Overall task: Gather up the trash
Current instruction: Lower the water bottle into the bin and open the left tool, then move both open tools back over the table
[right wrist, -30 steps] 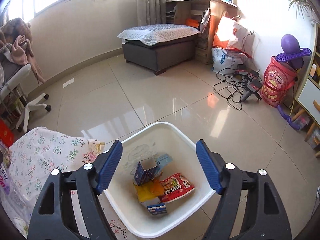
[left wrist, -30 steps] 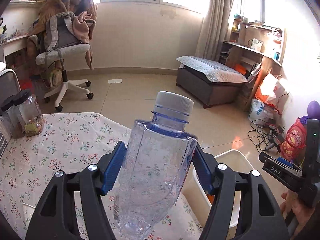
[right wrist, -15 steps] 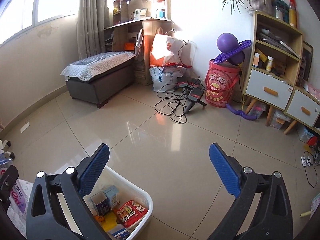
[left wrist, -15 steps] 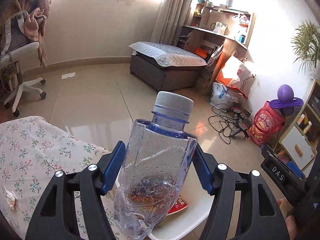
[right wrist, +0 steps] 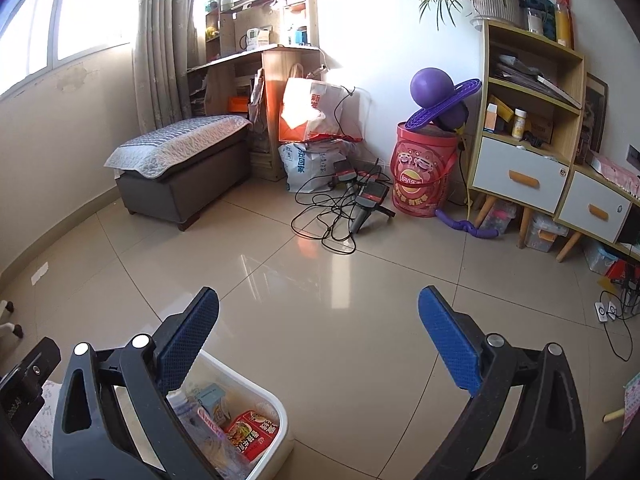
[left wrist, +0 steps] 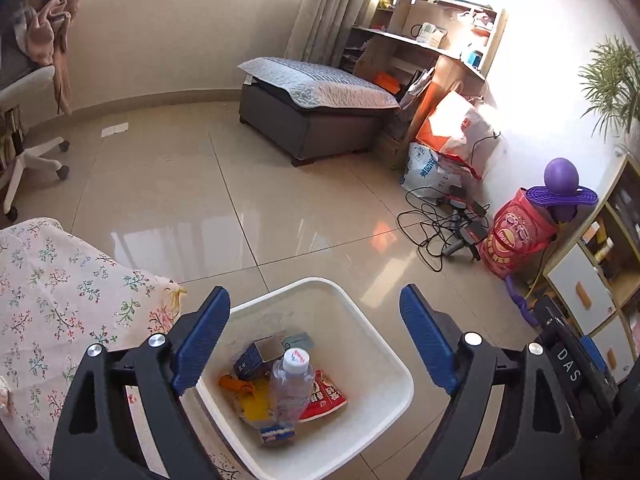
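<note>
A clear plastic bottle [left wrist: 291, 388] with a white cap lies in the white trash bin [left wrist: 376, 336] on top of a red snack wrapper [left wrist: 326, 396], a small blue box [left wrist: 256, 356] and yellow scraps. My left gripper [left wrist: 316, 336] is open and empty, held above the bin. My right gripper [right wrist: 318, 344] is open and empty, over the floor to the right of the bin [right wrist: 264, 398], which shows at its lower left with the bottle [right wrist: 196, 420] inside.
The table with the floral cloth [left wrist: 60, 292] stands left of the bin. A grey ottoman [left wrist: 316, 108], a tangle of cables [left wrist: 444, 220], a red drum [left wrist: 516, 240] and a shelf unit [right wrist: 524, 132] stand across the tiled floor.
My left gripper opened and let go of the bottle, which dropped into the bin. My right gripper swung further right, away from the bin.
</note>
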`<state>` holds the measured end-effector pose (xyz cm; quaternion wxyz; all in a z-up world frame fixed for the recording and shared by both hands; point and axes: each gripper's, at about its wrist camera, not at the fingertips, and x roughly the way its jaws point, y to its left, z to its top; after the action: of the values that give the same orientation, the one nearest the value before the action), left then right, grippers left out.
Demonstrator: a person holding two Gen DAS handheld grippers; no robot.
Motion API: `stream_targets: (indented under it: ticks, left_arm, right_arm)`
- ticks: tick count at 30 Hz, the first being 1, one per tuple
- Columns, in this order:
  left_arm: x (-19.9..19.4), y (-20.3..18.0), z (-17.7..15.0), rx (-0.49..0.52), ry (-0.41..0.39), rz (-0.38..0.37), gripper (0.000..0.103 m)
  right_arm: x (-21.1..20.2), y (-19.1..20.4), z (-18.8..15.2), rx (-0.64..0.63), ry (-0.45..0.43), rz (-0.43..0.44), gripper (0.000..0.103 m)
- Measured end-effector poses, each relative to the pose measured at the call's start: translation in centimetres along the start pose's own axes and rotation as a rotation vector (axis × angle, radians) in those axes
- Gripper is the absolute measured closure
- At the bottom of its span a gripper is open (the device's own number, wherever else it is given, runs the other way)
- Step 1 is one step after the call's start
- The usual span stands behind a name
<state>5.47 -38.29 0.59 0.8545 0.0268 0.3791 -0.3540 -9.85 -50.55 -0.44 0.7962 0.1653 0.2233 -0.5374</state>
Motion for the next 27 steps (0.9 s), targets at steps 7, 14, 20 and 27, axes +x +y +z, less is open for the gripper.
stream_targets:
  ticks: [7, 14, 20, 27]
  left_arm:
    - [-3.8, 3.8, -1.5, 0.030, -0.085, 0.251, 0.011]
    - [-7.3, 10.4, -3.3, -0.072, -0.089, 0.373, 0.010]
    - [-10.5, 15.3, -5.2, -0.129, -0.085, 0.473, 0.010]
    - [-13.2, 20.5, -8.1, -0.179, -0.039, 0.577, 0.010]
  right_arm:
    - [-2.8, 5.3, -1.9, -0.106, -0.004, 0.133, 0.007]
    - [-6.4, 10.7, -4.6, -0.228, 0.004, 0.266, 0.007]
    - [-9.8, 15.4, -7.2, -0.361, -0.009, 0.362, 0.007]
    - [-13.2, 19.6, -10.6, -0.500, 0.002, 0.461, 0.007]
